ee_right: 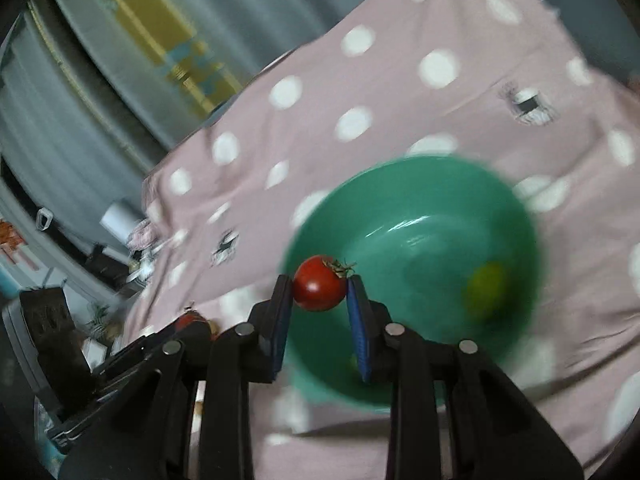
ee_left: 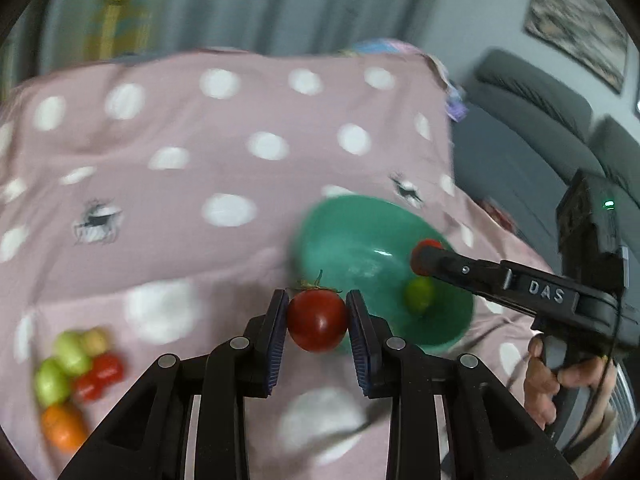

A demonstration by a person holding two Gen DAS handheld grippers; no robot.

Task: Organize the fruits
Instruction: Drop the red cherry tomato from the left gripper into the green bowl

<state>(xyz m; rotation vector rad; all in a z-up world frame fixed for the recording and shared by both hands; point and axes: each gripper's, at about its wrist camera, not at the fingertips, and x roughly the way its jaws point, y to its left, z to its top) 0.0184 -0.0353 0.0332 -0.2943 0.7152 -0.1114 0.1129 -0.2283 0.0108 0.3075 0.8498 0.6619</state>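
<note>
My left gripper (ee_left: pixel 318 314) is shut on a red tomato (ee_left: pixel 318 320) and holds it above the pink dotted cloth, just left of a green bowl (ee_left: pixel 360 236). My right gripper (ee_right: pixel 319 292) is shut on another red tomato (ee_right: pixel 320 284) and holds it over the near left rim of the green bowl (ee_right: pixel 420 200). That gripper also shows in the left wrist view (ee_left: pixel 426 258), reaching over the bowl from the right. A green fruit (ee_left: pixel 418 294) lies inside the bowl; it also shows in the right wrist view (ee_right: pixel 486 284).
A pile of loose fruit (ee_left: pixel 76 368), green, red and orange, lies on the cloth at the near left. The table's right edge drops off toward a grey sofa (ee_left: pixel 540 120). Curtains hang behind the table.
</note>
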